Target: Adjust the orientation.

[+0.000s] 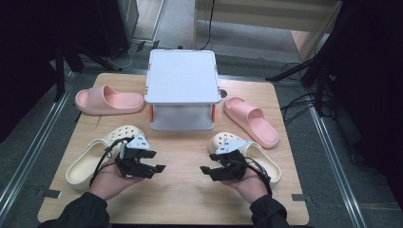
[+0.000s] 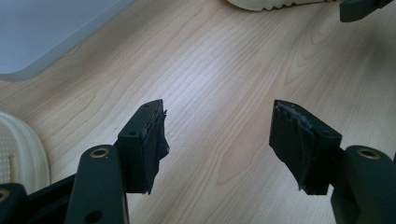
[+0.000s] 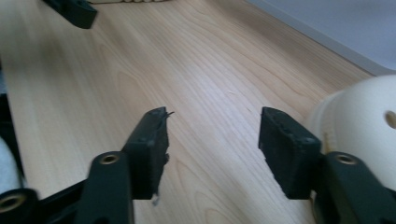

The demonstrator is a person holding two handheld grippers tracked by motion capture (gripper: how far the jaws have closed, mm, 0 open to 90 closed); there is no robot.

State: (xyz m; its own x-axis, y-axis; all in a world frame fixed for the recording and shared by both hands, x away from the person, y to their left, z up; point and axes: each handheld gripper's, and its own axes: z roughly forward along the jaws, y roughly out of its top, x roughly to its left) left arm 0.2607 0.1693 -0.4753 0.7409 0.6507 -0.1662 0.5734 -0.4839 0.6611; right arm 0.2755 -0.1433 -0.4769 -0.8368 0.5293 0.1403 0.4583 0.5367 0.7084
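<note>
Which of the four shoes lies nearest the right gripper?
The cream clog beside the right gripper; the other clog and both pink slides sit farther off.

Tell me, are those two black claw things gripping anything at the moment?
No, nothing is held. The left gripper and the right gripper both stand open over bare table, each beside a cream clog it does not touch.

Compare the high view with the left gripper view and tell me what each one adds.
High view alone: both pink slides, the whole white two-tier stand and the hands. Left gripper view alone: close up, the left gripper has jaws spread over bare wood, their pads frayed. Shared: the wooden table, the cream clogs and the right gripper.
</note>
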